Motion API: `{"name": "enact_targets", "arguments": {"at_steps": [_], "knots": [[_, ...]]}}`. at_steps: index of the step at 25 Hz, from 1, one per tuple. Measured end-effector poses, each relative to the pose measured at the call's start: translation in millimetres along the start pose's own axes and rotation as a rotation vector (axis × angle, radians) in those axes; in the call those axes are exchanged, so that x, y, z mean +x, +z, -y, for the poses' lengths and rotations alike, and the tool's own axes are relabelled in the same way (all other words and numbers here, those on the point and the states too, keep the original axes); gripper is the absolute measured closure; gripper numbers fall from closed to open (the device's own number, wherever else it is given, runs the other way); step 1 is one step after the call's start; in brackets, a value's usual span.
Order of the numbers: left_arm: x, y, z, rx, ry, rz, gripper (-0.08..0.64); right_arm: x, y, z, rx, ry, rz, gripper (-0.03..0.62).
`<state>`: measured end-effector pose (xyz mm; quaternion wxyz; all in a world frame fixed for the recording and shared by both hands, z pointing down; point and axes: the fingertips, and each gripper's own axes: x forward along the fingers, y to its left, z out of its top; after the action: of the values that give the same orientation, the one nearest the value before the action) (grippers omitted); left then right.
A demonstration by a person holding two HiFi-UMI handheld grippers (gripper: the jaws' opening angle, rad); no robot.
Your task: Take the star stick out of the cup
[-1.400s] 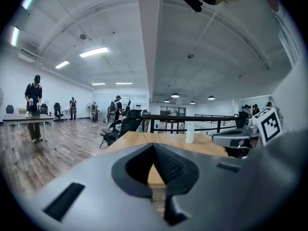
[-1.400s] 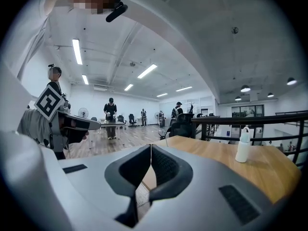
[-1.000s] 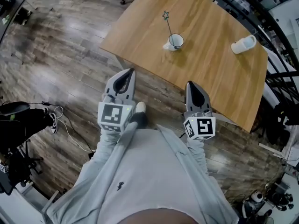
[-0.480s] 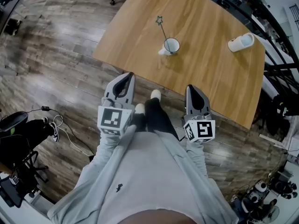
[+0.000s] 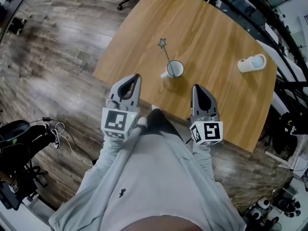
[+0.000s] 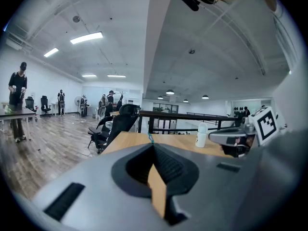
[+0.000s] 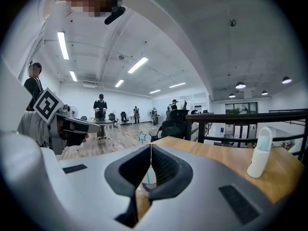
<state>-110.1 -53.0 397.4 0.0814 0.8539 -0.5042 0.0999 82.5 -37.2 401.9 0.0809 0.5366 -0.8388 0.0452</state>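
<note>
A white cup [image 5: 174, 69] stands near the front edge of the wooden table [image 5: 216, 32]. A thin stick with a star [image 5: 162, 43] on top leans out of it to the left. My left gripper [image 5: 136, 77] and right gripper [image 5: 196, 87] are held side by side just short of the table edge. Both are shut and empty, with the cup ahead between them. In the right gripper view the jaws [image 7: 150, 146] meet at the tips; the star [image 7: 141, 136] shows just above them and the cup [image 7: 146, 177] shows through the gap below. The left gripper [image 6: 153, 144] jaws are pressed together.
A white bottle [image 5: 251, 63] stands at the table's right side, also the bottle [image 7: 260, 153] in the right gripper view. The floor is wood planks [image 5: 57, 66]. A black railing [image 5: 284, 28] runs behind the table. Cables and dark equipment [image 5: 19, 134] lie to the left. Several people stand far off in the room.
The table and cup have come nearer to both grippers in the head view as the person stepped toward them. Both grippers stayed shut.
</note>
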Motion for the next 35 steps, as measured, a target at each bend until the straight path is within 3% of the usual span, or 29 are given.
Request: {"name": "enact_targets", "arguments": {"at_steps": [13,31,35], "knots": [[85,40,-10,0.014,0.079,0.012,0.540,75,36,65,0.013,0.113,0.064,0.575],[109,50,-22,0.028,0.024,0.015,0.540,84,44,72,0.013,0.057,0.063,0.575],[113,44,-20,0.001,-0.005,0.014,0.540,83,42,72,0.006,0.043,0.051,0.575]]}}
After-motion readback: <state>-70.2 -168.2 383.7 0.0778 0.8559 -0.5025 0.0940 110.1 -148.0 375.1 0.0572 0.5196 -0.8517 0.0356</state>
